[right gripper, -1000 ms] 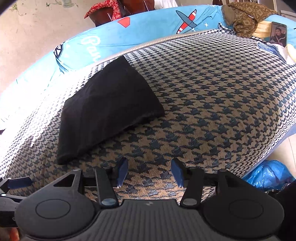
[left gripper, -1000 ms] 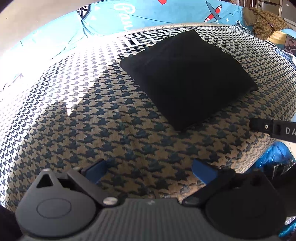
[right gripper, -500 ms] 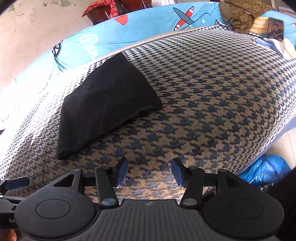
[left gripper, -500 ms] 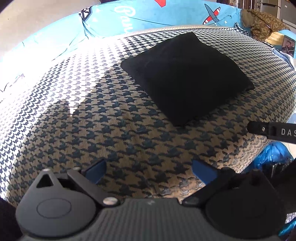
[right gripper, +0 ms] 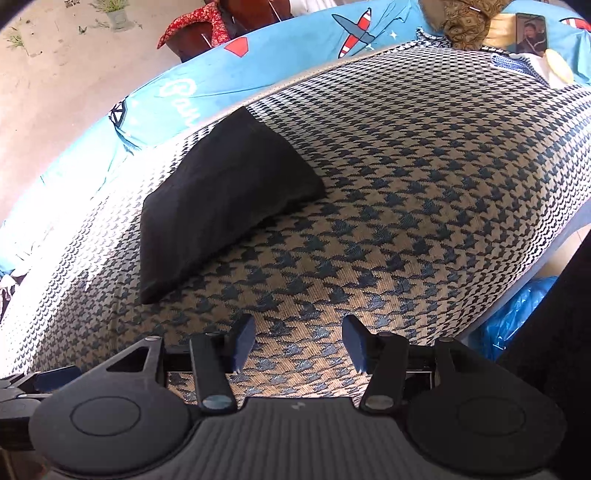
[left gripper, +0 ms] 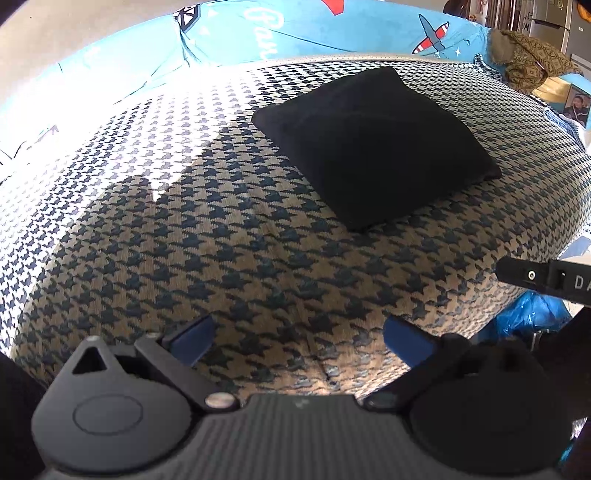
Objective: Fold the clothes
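Folded black garment (left gripper: pixel 373 144) laid flat on houndstooth cover (left gripper: pixel 207 236), upper centre of frame, left gripper (left gripper: pixel 299 334) and right gripper (right gripper: pixel 298 341) held spread, nothing pinched, well apart from garment.

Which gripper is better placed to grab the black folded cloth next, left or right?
Probably the left gripper. It faces the black folded cloth almost head-on and is open wider. From the right gripper, also open, the cloth lies off to the left.

The small photo (right gripper: pixel 530 32) is too tiny to read, and the blue bag (right gripper: pixel 517 317) is half hidden behind the bed's edge.
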Motion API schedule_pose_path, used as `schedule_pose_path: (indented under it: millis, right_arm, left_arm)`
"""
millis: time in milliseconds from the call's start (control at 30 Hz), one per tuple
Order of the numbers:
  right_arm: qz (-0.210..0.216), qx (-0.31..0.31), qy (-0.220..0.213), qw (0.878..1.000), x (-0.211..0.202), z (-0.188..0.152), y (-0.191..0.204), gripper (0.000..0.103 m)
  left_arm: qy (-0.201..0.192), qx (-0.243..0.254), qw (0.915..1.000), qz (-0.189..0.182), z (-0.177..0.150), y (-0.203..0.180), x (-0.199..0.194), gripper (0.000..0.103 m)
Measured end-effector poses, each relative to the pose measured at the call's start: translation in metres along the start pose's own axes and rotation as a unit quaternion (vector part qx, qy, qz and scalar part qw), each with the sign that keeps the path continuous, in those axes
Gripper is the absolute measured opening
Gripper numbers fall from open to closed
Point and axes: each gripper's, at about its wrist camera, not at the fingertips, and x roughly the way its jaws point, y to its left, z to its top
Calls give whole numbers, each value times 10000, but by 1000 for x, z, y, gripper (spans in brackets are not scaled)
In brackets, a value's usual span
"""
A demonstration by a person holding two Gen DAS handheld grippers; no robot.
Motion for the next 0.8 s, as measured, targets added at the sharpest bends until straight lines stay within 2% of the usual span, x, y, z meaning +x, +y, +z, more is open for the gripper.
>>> schedule_pose_path:
  millis: [167, 333, 467, 600, 800]
  right_arm:
    - [-81, -287, 15, 9996, 3, -3, 5, 53]
    - [-15, -134, 130, 9998, 7, -2, 8, 53]
    - [70, -246, 143, 9996, 15, 0, 18, 53]
    - [227, -317, 79, 9992, 15, -1, 22, 53]
    - [151, -421, -12, 9990, 10, -3, 22, 53]
  left_arm:
    - [11, -65, 10000, 29, 1, 25, -12, 103]
    - [85, -327, 9993, -132, 1, 38, -23, 103]
    - [-36, -139, 9999, -86, 1, 39, -28, 103]
    - [-1, -188, 9998, -102, -9, 54, -35, 103]
    - [-112, -65, 9999, 26, -26, 62, -54, 103]
